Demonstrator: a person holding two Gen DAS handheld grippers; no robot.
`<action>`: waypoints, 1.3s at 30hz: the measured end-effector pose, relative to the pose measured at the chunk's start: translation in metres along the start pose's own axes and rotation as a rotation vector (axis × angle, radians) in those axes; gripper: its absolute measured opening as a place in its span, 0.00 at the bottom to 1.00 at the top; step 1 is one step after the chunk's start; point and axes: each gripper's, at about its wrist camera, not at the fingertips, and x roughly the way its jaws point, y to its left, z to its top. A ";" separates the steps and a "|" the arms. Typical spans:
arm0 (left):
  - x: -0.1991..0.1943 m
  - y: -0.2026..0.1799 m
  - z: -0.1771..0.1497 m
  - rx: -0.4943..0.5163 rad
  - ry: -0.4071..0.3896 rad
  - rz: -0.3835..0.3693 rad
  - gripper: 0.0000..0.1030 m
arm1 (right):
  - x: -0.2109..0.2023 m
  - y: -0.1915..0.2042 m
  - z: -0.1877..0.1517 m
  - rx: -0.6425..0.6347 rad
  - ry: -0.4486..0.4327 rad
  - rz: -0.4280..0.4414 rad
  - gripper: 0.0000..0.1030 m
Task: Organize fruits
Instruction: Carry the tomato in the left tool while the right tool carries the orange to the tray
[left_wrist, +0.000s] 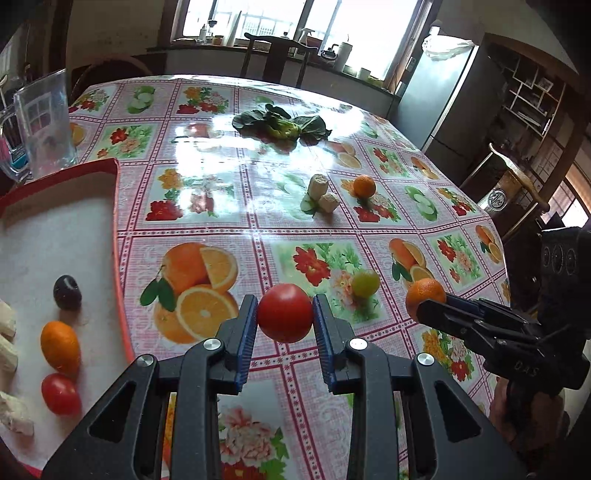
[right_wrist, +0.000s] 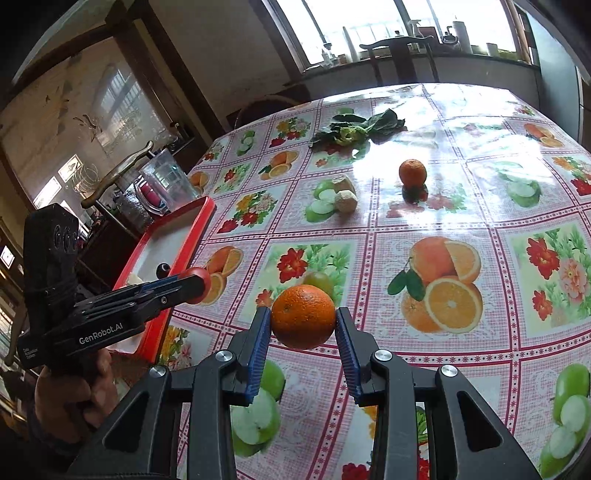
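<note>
My left gripper is shut on a red tomato and holds it above the table, right of the red tray. It also shows in the right wrist view. My right gripper is shut on an orange, also raised, and shows in the left wrist view. In the tray lie a dark plum, a small orange fruit, a small tomato and pale pieces. On the table sit another orange, a green grape and two pale chunks.
Leafy greens lie at the table's far middle. A clear glass jug stands behind the tray at the left edge. Chairs stand at the far side and the right. A fridge stands at the far right.
</note>
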 end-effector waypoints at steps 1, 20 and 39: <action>-0.004 0.003 -0.002 -0.004 -0.006 0.004 0.27 | -0.001 0.004 0.000 -0.008 -0.001 0.003 0.35; -0.060 0.046 -0.028 -0.065 -0.077 0.056 0.27 | 0.012 0.068 -0.001 -0.109 0.025 0.048 0.35; -0.097 0.103 -0.039 -0.137 -0.133 0.119 0.27 | 0.055 0.139 0.004 -0.217 0.101 0.110 0.35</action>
